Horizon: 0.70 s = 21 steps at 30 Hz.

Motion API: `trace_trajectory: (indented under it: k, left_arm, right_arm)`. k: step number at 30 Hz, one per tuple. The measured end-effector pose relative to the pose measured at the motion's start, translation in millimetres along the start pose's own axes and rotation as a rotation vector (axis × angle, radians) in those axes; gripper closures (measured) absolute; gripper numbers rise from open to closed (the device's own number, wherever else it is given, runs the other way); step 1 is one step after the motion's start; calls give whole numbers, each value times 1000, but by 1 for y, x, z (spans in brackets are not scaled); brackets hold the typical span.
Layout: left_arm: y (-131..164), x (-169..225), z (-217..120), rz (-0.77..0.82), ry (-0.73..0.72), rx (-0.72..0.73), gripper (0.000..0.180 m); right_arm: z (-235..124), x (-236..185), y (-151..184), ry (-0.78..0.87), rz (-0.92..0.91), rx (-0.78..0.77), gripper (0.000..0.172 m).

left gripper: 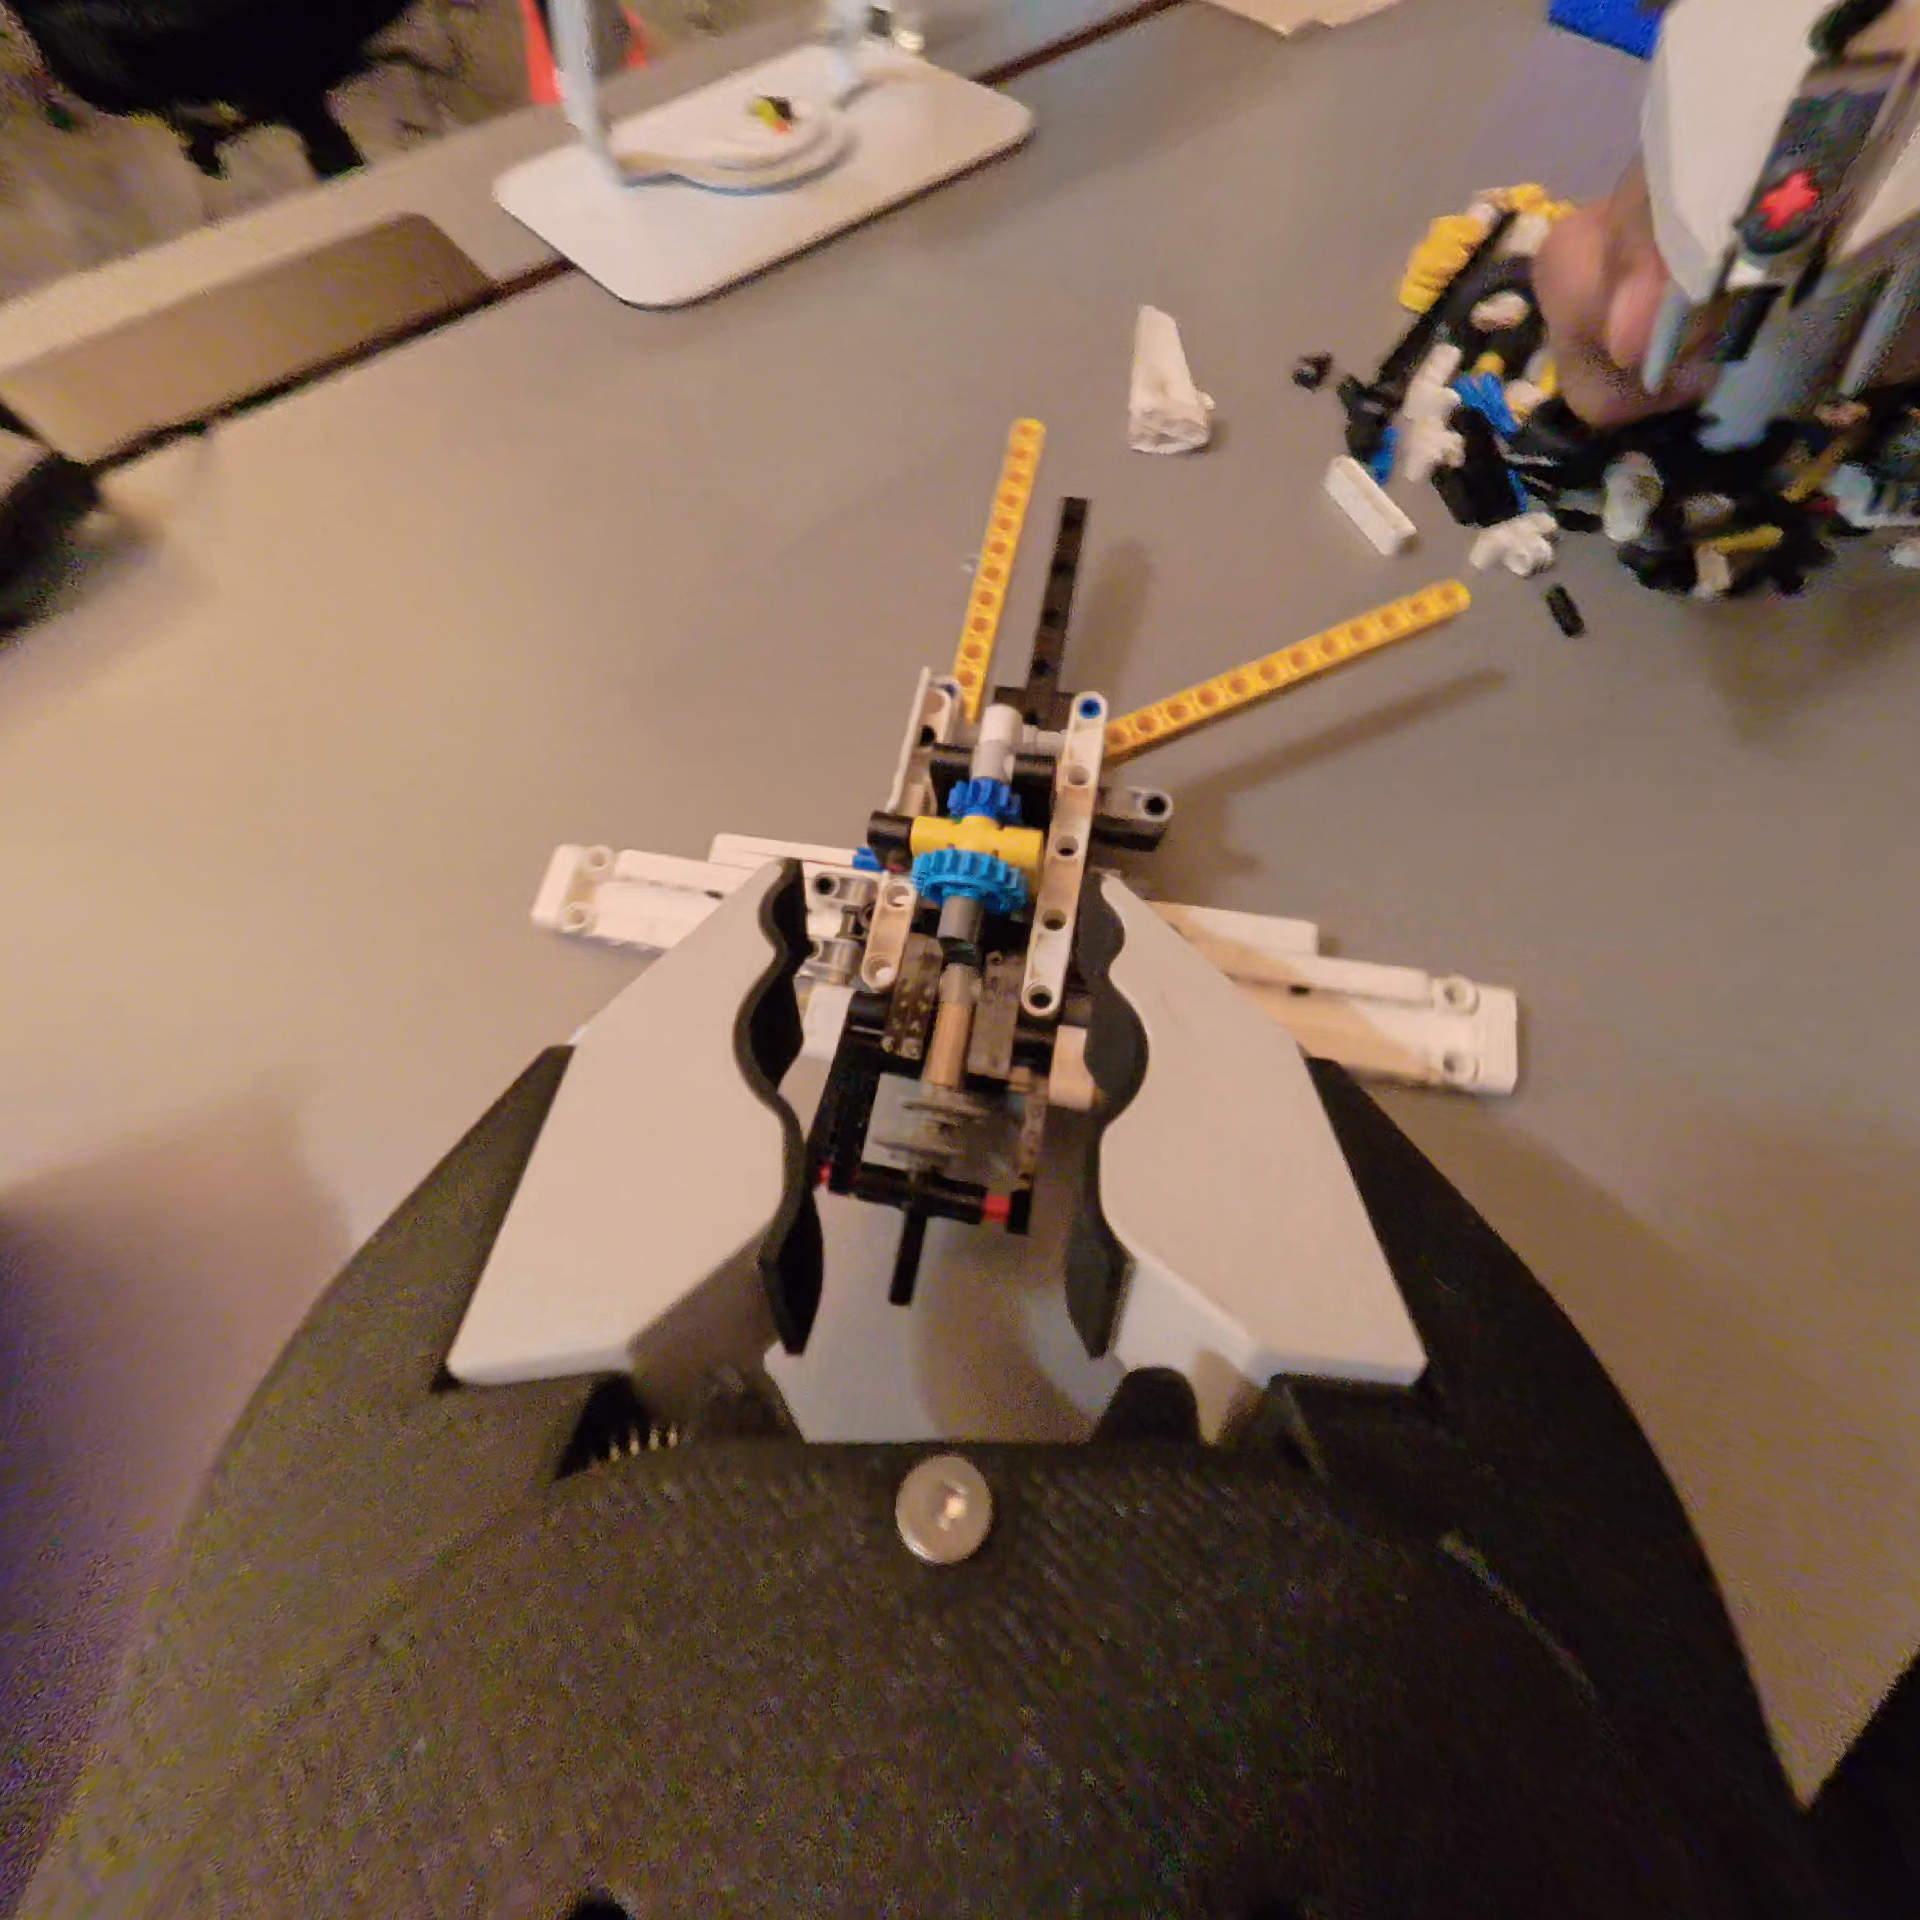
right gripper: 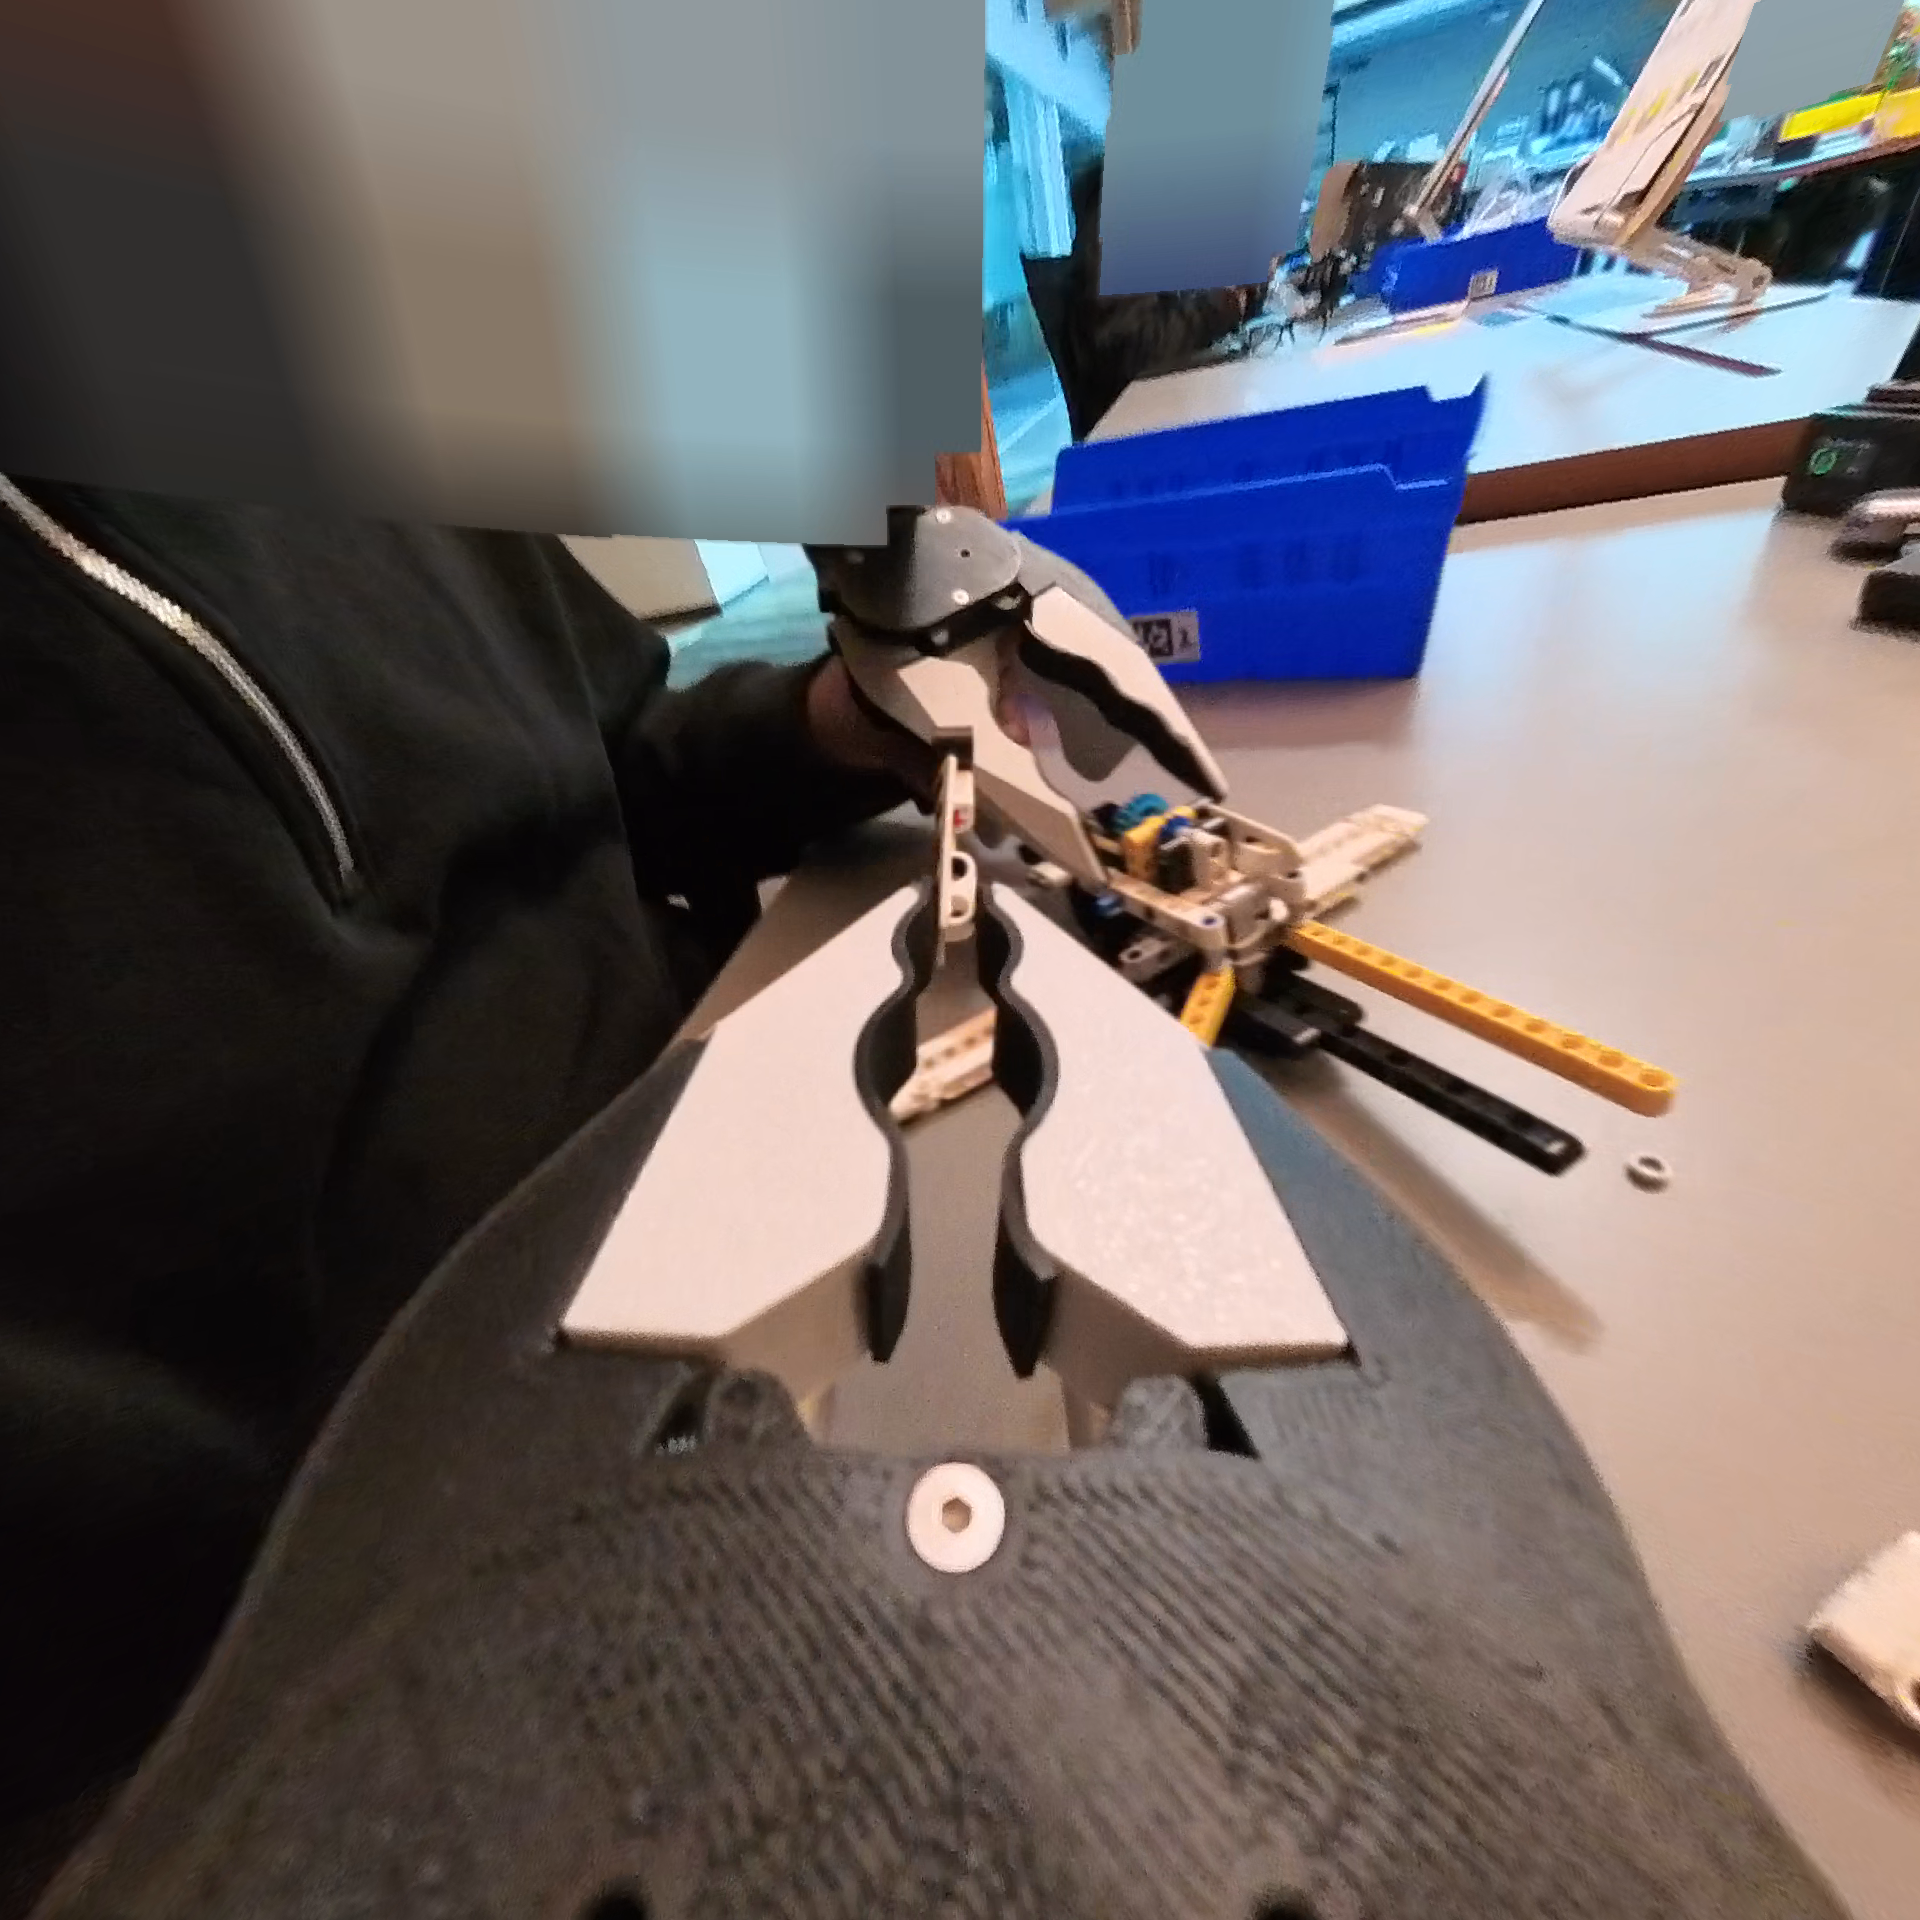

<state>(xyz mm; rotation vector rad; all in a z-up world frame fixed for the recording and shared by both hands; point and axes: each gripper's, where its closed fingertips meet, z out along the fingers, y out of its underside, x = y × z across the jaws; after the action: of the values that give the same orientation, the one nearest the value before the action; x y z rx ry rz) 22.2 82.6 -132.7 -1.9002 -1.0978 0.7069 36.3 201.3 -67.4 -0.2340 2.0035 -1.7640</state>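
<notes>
A toy-brick gear assembly (left gripper: 977,836), with blue gears, a yellow block, white beams and long yellow beams (left gripper: 1288,665), lies on the grey table (left gripper: 416,727). My left gripper (left gripper: 945,878) is open, its fingers on either side of the assembly's near end; a gap shows beside the left pad (left gripper: 774,997). The right wrist view shows the left gripper (right gripper: 1153,831) spread over the assembly (right gripper: 1226,873). My right gripper (right gripper: 956,896) is shut on a small white holed beam (right gripper: 958,883) with a red pin, held upright at its fingertips. It also shows, blurred, in the left wrist view (left gripper: 1745,312).
A pile of loose brick parts (left gripper: 1558,447) lies at the far right, with a white wedge piece (left gripper: 1169,384) beside it. A white stand base (left gripper: 769,177) sits at the back. A blue bin (right gripper: 1278,561) stands behind the assembly. A small ring (right gripper: 1649,1169) lies loose. A person's dark jacket (right gripper: 260,935) fills the left.
</notes>
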Motion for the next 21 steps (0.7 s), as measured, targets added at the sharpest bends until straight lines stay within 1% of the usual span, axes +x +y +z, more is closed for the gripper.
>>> trace_trajectory:
  k: [1, 3, 5, 7, 9, 11, 13, 16, 18, 21]
  left_arm:
    - [-5, -4, -4, -5, -20, 23, 127]
    - [-21, 0, -15, -14, -13, 102, 127]
    - [-39, 15, -27, -23, 53, 199, 130]
    - [-53, 41, -35, -56, 182, 278, 135]
    - [-63, 72, -43, -126, 374, 340, 134]
    - [-70, 97, -51, -221, 549, 374, 133]
    - [-72, 109, -55, -291, 644, 392, 137]
    - [-68, 114, -54, -328, 671, 396, 151]
    - [-65, 118, -54, -329, 690, 396, 173]
    - [-64, 121, -54, -336, 707, 382, 176]
  right_arm:
    - [1, 0, -3, 0, 22, 18, 166]
    - [2, 1, -6, 8, 51, 44, 166]
    - [5, -1, -9, 21, 71, 80, 166]
    - [8, -7, -14, 6, 102, 144, 166]
    - [13, -12, -15, 5, 154, 173, 166]
    - [19, -19, -10, 10, 159, 155, 166]
    - [25, -25, -1, 31, 127, 110, 166]
    - [31, -37, 11, 56, 50, 32, 166]
    - [34, -44, 16, 59, 24, 9, 166]
    - [35, -46, 20, 78, 25, 11, 166]
